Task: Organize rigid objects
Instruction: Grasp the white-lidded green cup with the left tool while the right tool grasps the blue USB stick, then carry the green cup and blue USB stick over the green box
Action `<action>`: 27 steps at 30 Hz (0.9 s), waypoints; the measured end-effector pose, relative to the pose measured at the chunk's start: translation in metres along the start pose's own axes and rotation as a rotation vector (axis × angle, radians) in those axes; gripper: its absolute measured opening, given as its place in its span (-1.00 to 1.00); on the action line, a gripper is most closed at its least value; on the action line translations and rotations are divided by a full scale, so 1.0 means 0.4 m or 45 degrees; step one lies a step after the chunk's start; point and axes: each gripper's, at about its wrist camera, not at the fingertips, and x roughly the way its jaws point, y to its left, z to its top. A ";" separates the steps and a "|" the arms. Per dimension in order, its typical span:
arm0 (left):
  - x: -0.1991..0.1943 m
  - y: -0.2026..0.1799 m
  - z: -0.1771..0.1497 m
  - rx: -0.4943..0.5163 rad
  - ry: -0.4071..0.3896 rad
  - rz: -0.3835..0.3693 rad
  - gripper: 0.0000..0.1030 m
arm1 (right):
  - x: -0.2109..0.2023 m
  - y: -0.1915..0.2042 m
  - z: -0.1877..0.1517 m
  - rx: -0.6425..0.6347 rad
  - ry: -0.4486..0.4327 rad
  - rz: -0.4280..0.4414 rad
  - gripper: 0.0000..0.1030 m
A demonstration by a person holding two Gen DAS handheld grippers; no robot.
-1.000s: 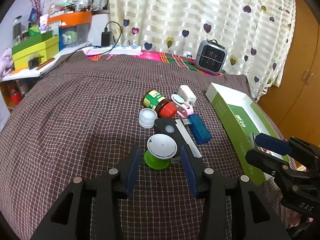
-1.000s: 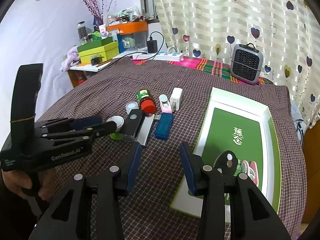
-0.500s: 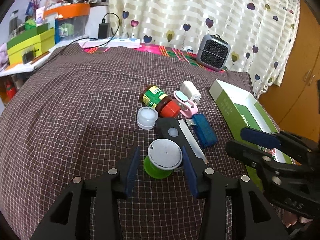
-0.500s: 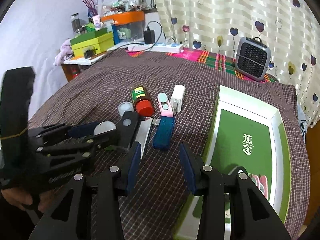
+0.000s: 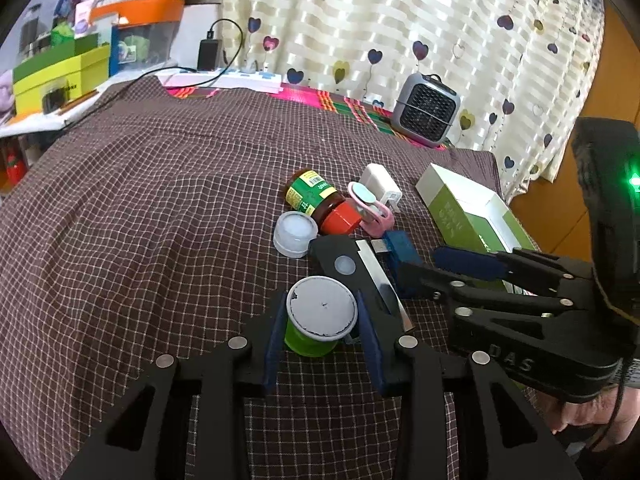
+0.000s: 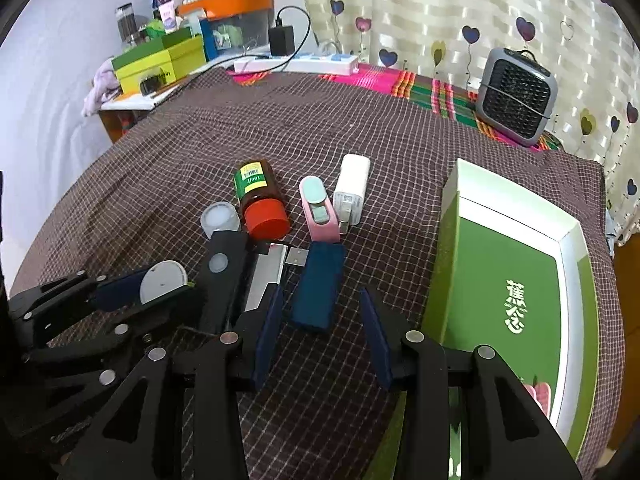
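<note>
Left wrist view: the left hand-held gripper (image 5: 322, 326) has its jaws closing around a green spool (image 5: 316, 322) with a grey-white top; both blue pads look to be against its sides.
Spool's place: upright on the brown checked tabletop (image 5: 140, 220), at the near end of the cluster, just beside a black utility knife (image 5: 352, 276).
Right hand-held gripper (image 6: 320, 328): partly open with nothing gripped; the near end of a blue USB stick (image 6: 318, 288) lies just ahead of the gap between its fingertips, pads apart from it.
USB stick: flat on the cloth, metal plug pointing away toward the knife's blade.
Cluster behind: a brown bottle (image 6: 260, 196) with a red cap lies on its side, a small white cap (image 6: 220, 218) touches it on the left, a pink clip-like item (image 6: 320, 208) and a white charger (image 6: 352, 188) lie to the right.
Green box (image 6: 512, 280): open, white-rimmed, at the right of the cloth, near the right hand-held gripper.
Background: a grey fan heater (image 6: 516, 96) by the heart-print curtain (image 5: 400, 20).
Person: a hand (image 5: 592, 416) shows under the right tool.
</note>
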 end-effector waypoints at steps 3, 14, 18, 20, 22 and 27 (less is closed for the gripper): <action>-0.002 0.003 -0.002 -0.001 -0.001 0.004 -0.38 | 0.021 0.002 0.007 -0.004 0.032 -0.002 -0.35; -0.011 0.003 -0.003 0.009 -0.022 0.026 -0.39 | 0.015 0.003 0.005 -0.010 0.033 -0.024 -0.56; -0.023 -0.002 -0.007 0.027 -0.047 0.040 -0.39 | -0.008 0.002 0.001 -0.011 -0.004 -0.023 -0.56; -0.029 -0.003 -0.009 0.031 -0.056 0.041 -0.39 | -0.020 0.000 -0.005 -0.001 -0.024 -0.002 -0.56; -0.035 -0.005 -0.012 0.035 -0.063 0.045 -0.39 | -0.034 0.000 -0.014 0.009 -0.044 0.021 -0.56; -0.056 -0.014 -0.016 0.042 -0.077 0.050 -0.39 | -0.072 0.010 -0.031 0.006 -0.101 0.082 -0.56</action>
